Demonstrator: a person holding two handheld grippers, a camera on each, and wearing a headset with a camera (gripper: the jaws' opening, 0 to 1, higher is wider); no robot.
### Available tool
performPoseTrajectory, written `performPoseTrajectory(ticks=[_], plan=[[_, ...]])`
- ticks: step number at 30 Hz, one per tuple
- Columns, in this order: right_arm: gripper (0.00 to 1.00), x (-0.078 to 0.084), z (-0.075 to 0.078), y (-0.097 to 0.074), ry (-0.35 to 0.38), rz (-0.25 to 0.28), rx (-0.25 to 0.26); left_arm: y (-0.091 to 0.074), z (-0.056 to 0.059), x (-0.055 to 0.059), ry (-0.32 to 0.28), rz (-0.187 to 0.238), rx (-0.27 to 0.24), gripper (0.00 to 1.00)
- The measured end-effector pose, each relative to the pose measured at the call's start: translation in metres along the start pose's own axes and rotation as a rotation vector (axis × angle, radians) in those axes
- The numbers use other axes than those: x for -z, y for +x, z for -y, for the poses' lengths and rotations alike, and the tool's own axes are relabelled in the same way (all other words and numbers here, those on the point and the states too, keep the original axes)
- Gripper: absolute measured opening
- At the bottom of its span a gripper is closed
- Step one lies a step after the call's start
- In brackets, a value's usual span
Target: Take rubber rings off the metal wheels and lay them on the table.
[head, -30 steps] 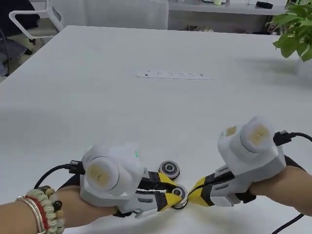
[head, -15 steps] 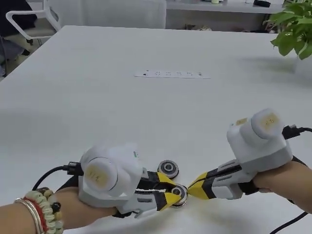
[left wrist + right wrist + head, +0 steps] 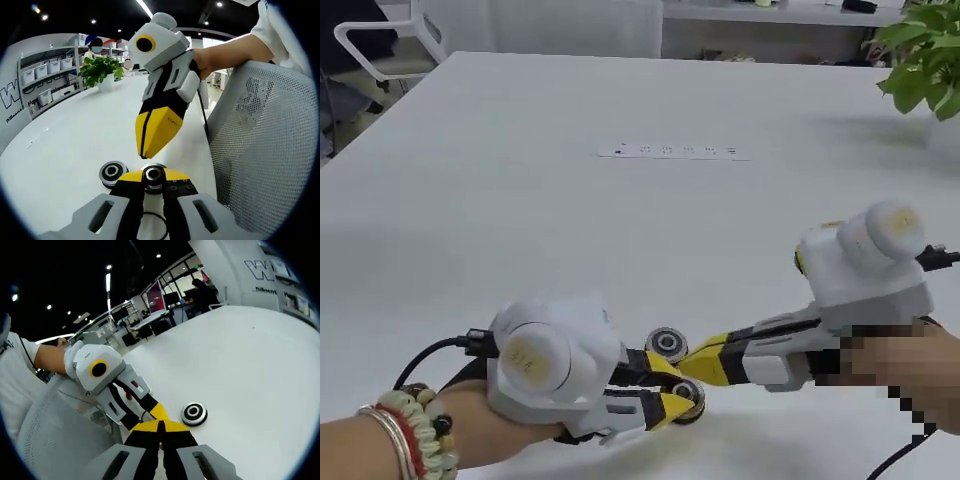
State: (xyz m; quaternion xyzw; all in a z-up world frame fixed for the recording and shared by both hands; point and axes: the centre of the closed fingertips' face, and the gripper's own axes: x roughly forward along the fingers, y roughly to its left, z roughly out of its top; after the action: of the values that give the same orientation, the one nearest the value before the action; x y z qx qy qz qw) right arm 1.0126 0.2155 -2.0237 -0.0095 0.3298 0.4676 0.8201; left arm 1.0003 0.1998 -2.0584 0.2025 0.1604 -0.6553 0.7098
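A person works at the near edge of a wide white desk [image 3: 620, 230], holding a tool in each hand. The left hand-held gripper [image 3: 670, 385] has its yellow-tipped jaws closed on a small round metal wheel [image 3: 152, 175], pinning it low over the desk. The right hand-held gripper [image 3: 692, 360] reaches in from the right. Its jaws are pressed together with nothing visible between them, and its tip is just above the held wheel. A second small metal wheel with a dark outer band [image 3: 667, 343] lies flat on the desk just beside the first, on its far side.

The step in hand looks like peeling the rubber ring off the held wheel. To do it well, the left grip should hold firm while leaving part of the rim free. The right jaws would need to part a little, catch the ring's edge and roll it off rather than drag the whole wheel.

The left jaws cover most of the held wheel's rim, so it is unclear whether its ring is on. A thin dark loop [image 3: 156, 214] beneath the left hand-held gripper could be a freed ring or a cable; it is cut off.
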Motion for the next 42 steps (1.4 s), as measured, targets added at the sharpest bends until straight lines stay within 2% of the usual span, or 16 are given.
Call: performPoseTrajectory(ticks=[2, 4, 6, 11, 15, 21, 23, 25, 26, 32, 42], plan=[[0.0, 0.01, 0.004, 0.001, 0.003, -0.027, 0.011, 0.0, 0.0, 0.0, -0.006, 0.002, 0.0, 0.08], [0.0, 0.029, 0.012, 0.0, -0.029, -0.103, 0.041, 0.0, 0.0, 0.0, -0.011, 0.004, 0.0, 0.08], [0.0, 0.039, 0.017, 0.001, -0.057, -0.142, 0.054, 0.0, 0.0, 0.0, -0.015, 0.005, 0.001, 0.08], [0.0, 0.047, 0.019, 0.002, -0.089, -0.184, 0.041, 0.0, 0.0, 0.0, -0.017, 0.008, 0.002, 0.08], [0.08, 0.058, 0.013, 0.004, -0.126, -0.232, 0.011, 0.0, 0.0, 0.0, -0.019, 0.012, 0.004, 0.08], [0.19, 0.057, 0.009, 0.012, -0.197, -0.231, 0.002, 0.0, 0.0, 0.0, -0.022, 0.016, 0.007, 0.08], [0.2, 0.06, 0.007, 0.014, -0.198, -0.242, -0.012, 0.0, 0.0, 0.0, -0.025, 0.019, 0.008, 0.08], [0.2, 0.064, 0.007, 0.014, -0.213, -0.259, -0.006, 0.0, -0.001, 0.0, -0.027, 0.023, 0.009, 0.08], [0.19, 0.061, 0.008, 0.015, -0.234, -0.249, -0.008, 0.0, -0.001, 0.001, -0.028, 0.024, 0.009, 0.08], [0.19, 0.059, 0.009, 0.015, -0.232, -0.232, -0.007, 0.0, -0.001, 0.0, -0.028, 0.025, 0.009, 0.08], [0.11, 0.06, 0.009, 0.011, -0.275, -0.247, -0.002, -0.001, -0.001, 0.0, -0.032, 0.026, 0.007, 0.08]])
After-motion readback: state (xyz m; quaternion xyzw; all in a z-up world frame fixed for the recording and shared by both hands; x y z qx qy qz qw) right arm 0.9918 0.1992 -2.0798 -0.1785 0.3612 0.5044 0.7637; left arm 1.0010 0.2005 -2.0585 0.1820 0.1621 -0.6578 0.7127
